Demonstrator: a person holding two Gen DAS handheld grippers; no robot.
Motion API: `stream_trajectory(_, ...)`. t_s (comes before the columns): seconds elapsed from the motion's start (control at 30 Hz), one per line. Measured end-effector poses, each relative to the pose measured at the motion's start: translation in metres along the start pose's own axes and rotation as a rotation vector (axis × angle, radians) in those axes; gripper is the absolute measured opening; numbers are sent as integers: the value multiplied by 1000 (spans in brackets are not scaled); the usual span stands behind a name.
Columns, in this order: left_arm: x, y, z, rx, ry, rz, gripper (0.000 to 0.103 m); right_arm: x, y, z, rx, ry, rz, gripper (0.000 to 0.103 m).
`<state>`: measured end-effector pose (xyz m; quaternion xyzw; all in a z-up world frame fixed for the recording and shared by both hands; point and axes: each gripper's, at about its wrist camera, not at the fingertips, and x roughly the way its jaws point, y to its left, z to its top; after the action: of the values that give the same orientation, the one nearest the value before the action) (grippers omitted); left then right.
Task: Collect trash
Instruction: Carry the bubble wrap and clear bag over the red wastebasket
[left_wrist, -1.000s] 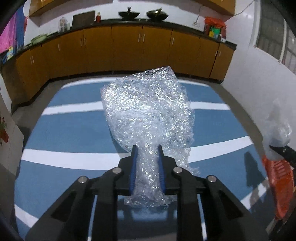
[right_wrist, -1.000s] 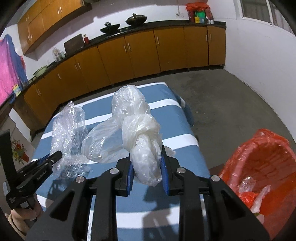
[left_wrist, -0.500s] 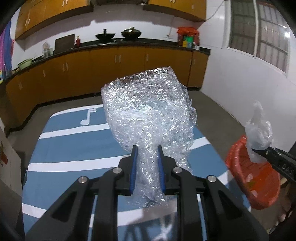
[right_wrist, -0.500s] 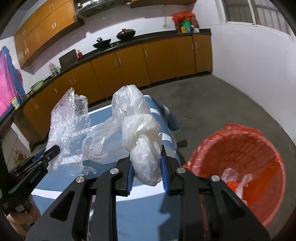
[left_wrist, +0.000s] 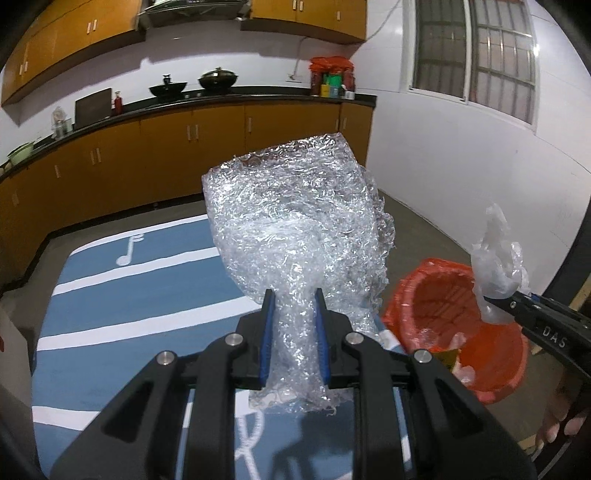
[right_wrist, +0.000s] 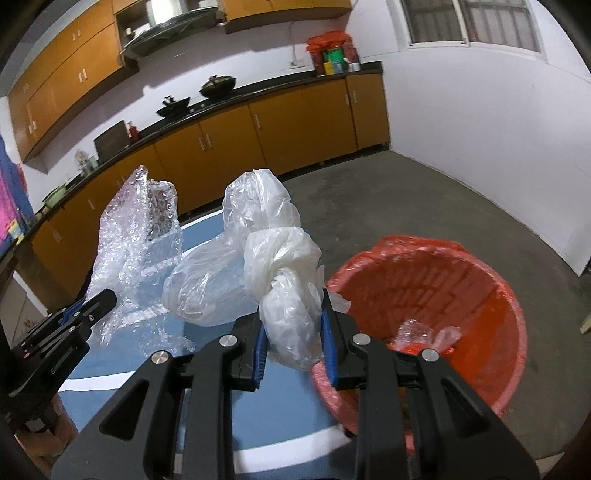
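Two pieces of trash were in your grip at once. Your left gripper (left_wrist: 293, 332) was clamped on a crumpled sheet of bubble wrap (left_wrist: 299, 225), its blue pads pressing the narrow lower neck while the wide upper part stood up and fanned out above the fingers. Your right gripper (right_wrist: 293, 338) was closed on a knotted white plastic bag (right_wrist: 280, 266), pinched just below the knot, with the rest of the bag billowing upward and to the left.

Both loads hung in the air over the near edge of the blue desk (left_wrist: 129, 291) with its white stripes and music-note print. The red bin (right_wrist: 443, 291), lined with a red bag, stood on the concrete floor just beside that desk, on your right. A few scraps of clear and white plastic lay at its bottom. From the right wrist view, the bag sat right at the bin's near rim, partly over it; the bubble wrap was further left, over the desk. In the left wrist view, the bag showed above the bin's far-right side.
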<state>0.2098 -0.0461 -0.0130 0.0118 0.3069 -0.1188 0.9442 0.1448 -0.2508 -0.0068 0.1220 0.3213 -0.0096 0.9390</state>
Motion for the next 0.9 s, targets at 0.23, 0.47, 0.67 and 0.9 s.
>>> stream_trajectory(0.23, 4, -26, -3, 19, 19, -59, 21, -10, -28, -9, 54, 1, -50, 26)
stream_trajectory(0.47, 10, -55, -7, 37, 41, -144, 21, -17, -57, -14, 113, -1, -107, 25)
stream_trajectory(0.67, 17, -83, -9, 62, 56, -220, 20, -23, -84, -15, 168, -4, -144, 25)
stream_trajectory(0.9, 34, -116, -9, 88, 85, -288, 21, -19, -105, -18, 220, 17, -166, 25)
